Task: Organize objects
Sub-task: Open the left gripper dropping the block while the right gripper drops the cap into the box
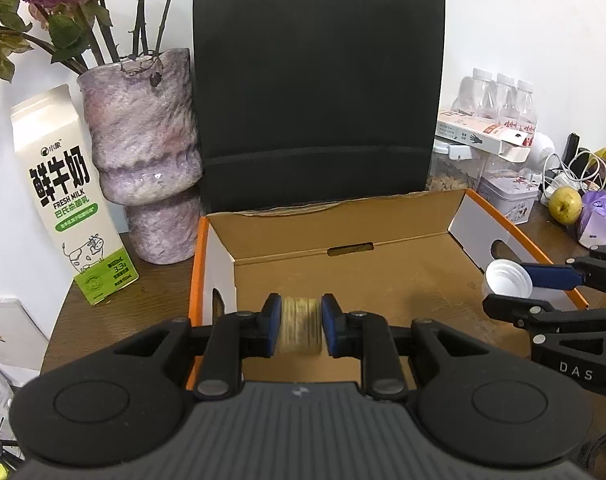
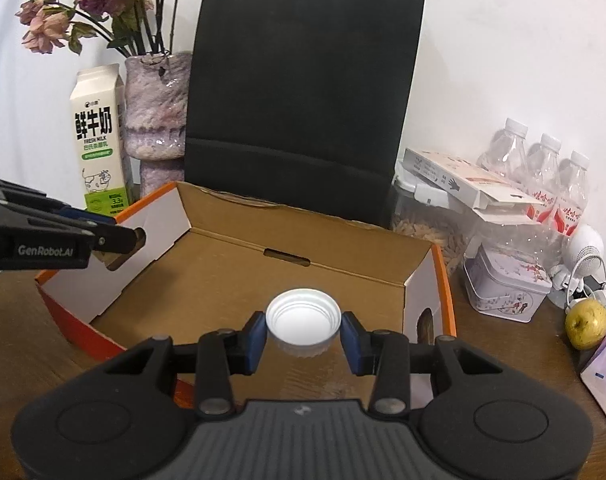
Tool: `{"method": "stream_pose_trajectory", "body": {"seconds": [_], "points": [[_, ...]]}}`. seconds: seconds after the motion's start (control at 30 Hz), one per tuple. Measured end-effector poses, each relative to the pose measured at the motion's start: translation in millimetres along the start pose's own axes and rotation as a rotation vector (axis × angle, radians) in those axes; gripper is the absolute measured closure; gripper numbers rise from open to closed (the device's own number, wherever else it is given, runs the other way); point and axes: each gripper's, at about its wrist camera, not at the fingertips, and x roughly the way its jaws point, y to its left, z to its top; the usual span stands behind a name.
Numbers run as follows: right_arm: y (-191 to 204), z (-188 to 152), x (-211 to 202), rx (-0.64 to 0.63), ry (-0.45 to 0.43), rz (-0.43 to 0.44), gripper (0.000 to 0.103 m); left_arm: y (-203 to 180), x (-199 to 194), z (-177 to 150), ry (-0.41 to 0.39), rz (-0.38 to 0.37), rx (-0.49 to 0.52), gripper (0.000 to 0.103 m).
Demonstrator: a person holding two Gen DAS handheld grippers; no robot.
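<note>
Cluttered table, open box [image 2: 231, 276] in front. My right tool [image 2: 303, 330] clamps a white cap [image 2: 303, 320]; the left tool [image 1: 301, 326] looks loosened round a yellowish blurry thing [image 1: 301, 326]. It could drop crooked or bounce out.

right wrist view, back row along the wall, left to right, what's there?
Milk carton → purple vase holding dried roses → black paper bag → clear jar with a flat white box on top → three water bottles → white round gadget.
</note>
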Motion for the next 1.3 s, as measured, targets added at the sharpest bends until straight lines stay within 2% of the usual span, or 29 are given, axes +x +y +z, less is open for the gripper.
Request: {"method": "stream_pose_trajectory", "body": {"seconds": [0.03, 0.07, 0.1, 0.17, 0.23, 0.7, 0.77, 1.3], "points": [[-1, 0, 1, 0.004, 0.003, 0.001, 0.063, 0, 1, 0, -0.002, 0.000, -0.002, 0.044], [-1, 0, 3, 0.008, 0.004, 0.002, 0.056, 0, 0, 0, -0.013, 0.005, -0.004, 0.030], [-2, -1, 3, 0.013, 0.004, 0.000, 0.048, -1, -1, -1, -0.028, 0.013, -0.002, 0.010], [-3, -1, 3, 0.021, -0.010, -0.013, 0.015, -3, -4, -3, -0.055, 0.023, 0.016, 0.007], [-3, -2, 2, 0.021, -0.026, -0.024, 0.011, -5, -4, -3, -0.054, 0.026, 0.026, 0.000], [-3, -2, -6, 0.024, -0.033, -0.034, 0.008, 0, -15, -4, -0.061, 0.046, 0.008, 0.000], [-3, -3, -8, 0.024, -0.035, -0.033, 0.004, 0, -18, -4, -0.061, 0.052, 0.005, 0.000], [5, -6, -54, 0.017, -0.074, -0.029, 0.001, 0, -72, -8, -0.100, 0.091, -0.007, 0.000]]}}
